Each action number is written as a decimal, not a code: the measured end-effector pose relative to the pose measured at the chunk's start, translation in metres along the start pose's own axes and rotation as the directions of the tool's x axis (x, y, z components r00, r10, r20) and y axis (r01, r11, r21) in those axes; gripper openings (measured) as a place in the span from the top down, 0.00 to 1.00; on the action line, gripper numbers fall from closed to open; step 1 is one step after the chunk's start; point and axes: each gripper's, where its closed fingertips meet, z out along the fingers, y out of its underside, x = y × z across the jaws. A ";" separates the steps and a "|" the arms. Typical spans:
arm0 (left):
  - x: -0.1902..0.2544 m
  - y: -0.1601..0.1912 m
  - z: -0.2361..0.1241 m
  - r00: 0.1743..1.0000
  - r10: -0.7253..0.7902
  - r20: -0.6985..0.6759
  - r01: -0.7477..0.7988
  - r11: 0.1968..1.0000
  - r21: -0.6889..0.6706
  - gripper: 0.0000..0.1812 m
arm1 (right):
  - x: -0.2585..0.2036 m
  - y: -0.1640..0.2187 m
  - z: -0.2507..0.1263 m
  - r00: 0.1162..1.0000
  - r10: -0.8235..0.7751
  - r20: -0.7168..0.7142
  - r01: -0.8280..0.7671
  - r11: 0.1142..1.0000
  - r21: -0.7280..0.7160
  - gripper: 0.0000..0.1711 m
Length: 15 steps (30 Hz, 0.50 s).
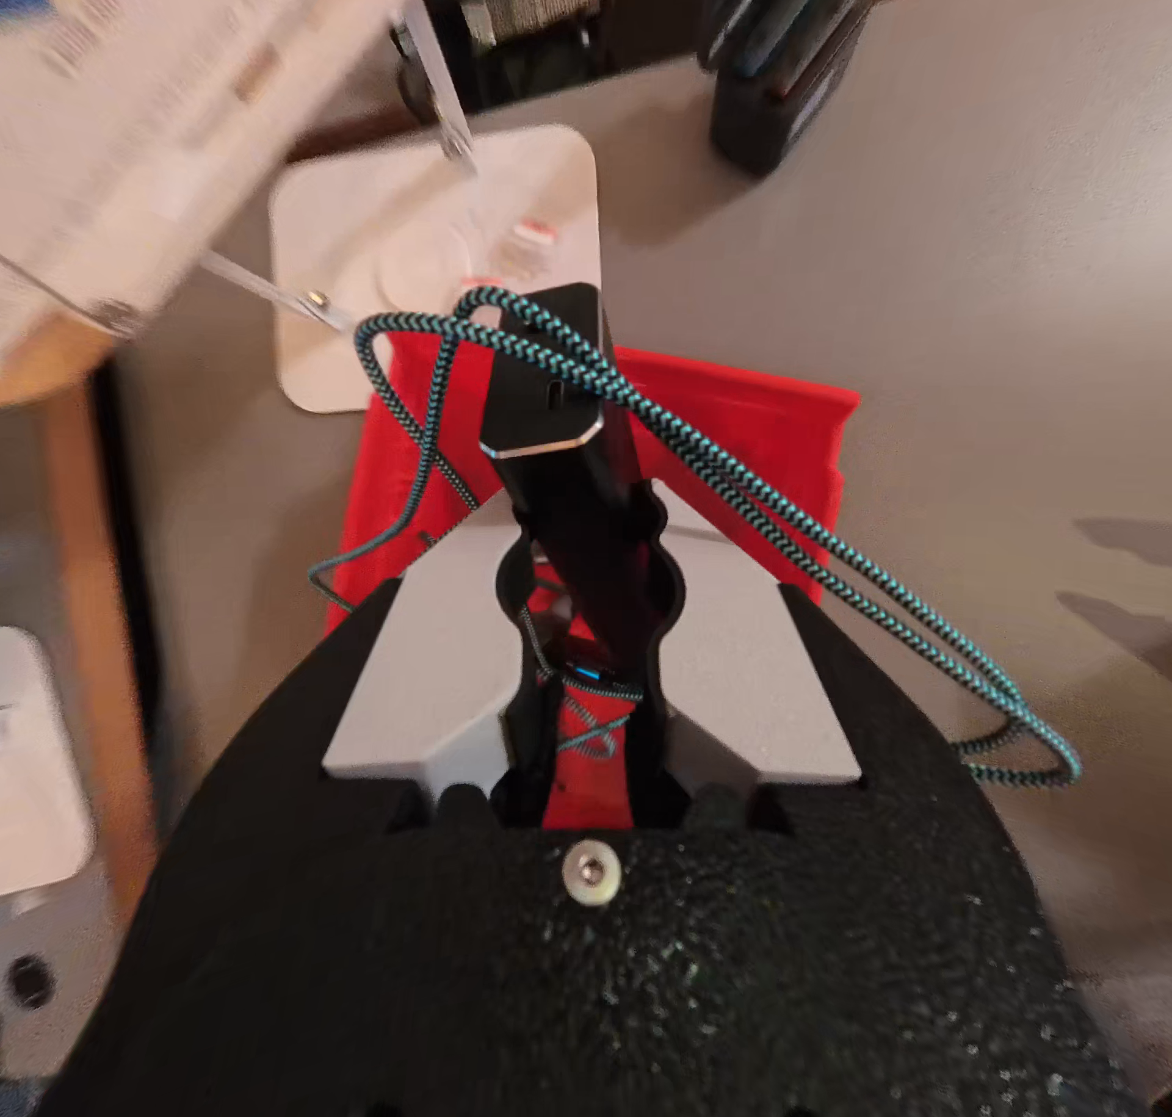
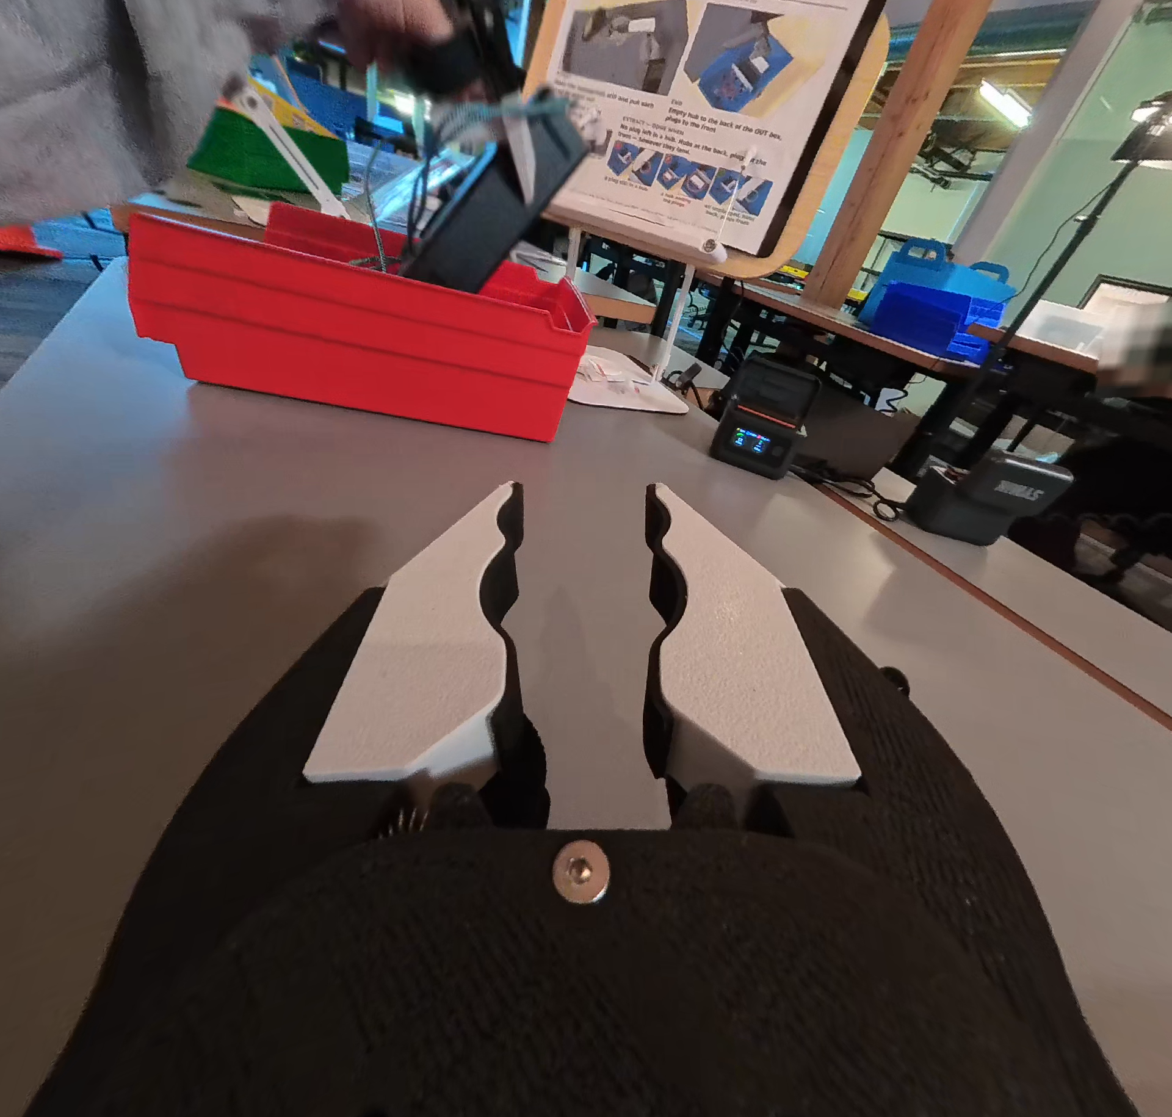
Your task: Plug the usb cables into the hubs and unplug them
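In the left wrist view my left gripper is shut on a black hub and holds it end-up over a red bin. A teal and black braided cable is draped over the hub's top and hangs in loops on both sides. A plug with a blue insert shows low between the fingers; I cannot tell whether it sits in the hub. In the right wrist view my right gripper is open and empty, low over the grey table. Farther off there, the hub hangs tilted above the red bin.
A sign board on a white base stands behind the bin. A small black device with a lit screen sits at the table's right edge. A person's grey sleeve is at top left. Blue bins stand on a far table.
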 end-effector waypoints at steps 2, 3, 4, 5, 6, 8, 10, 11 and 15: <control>-0.003 -0.015 -0.036 0.997 0.052 0.049 -0.055 0.997 0.050 0.84 | 0.000 0.000 0.000 1.000 -0.006 -0.003 0.006 1.000 -0.001 0.79; -0.003 -0.024 -0.053 0.994 0.071 0.078 -0.077 0.994 0.083 0.84 | 0.000 -0.001 -0.001 1.000 -0.010 -0.006 0.010 1.000 0.003 0.79; -0.003 -0.033 -0.071 0.990 0.089 0.106 -0.101 0.988 0.118 0.84 | 0.000 -0.002 -0.001 1.000 -0.014 -0.009 0.014 1.000 0.007 0.79; -0.001 -0.044 -0.090 0.984 0.111 0.137 -0.131 0.980 0.153 0.84 | 0.001 -0.003 -0.002 1.000 -0.018 -0.014 0.018 1.000 0.010 0.79; 0.002 -0.055 -0.109 0.977 0.132 0.167 -0.162 0.970 0.182 0.84 | 0.002 -0.004 -0.002 1.000 -0.020 -0.020 0.020 1.000 0.013 0.79; 0.011 -0.079 -0.149 0.958 0.179 0.223 -0.228 0.948 0.221 0.84 | 0.004 -0.006 -0.004 0.999 -0.020 -0.029 0.021 1.000 0.020 0.80; 0.025 -0.109 -0.190 0.934 0.223 0.280 -0.297 0.919 0.258 0.84 | 0.007 -0.007 -0.005 0.999 -0.019 -0.043 0.020 0.999 0.028 0.80; 0.033 -0.125 -0.211 0.920 0.244 0.307 -0.332 0.901 0.279 0.84 | 0.009 -0.009 -0.006 0.999 -0.018 -0.049 0.019 0.999 0.033 0.80; 0.082 -0.190 -0.281 0.879 0.320 0.355 -0.449 0.806 0.386 0.84 | 0.017 -0.016 -0.012 0.996 -0.014 -0.090 0.020 0.998 0.067 0.81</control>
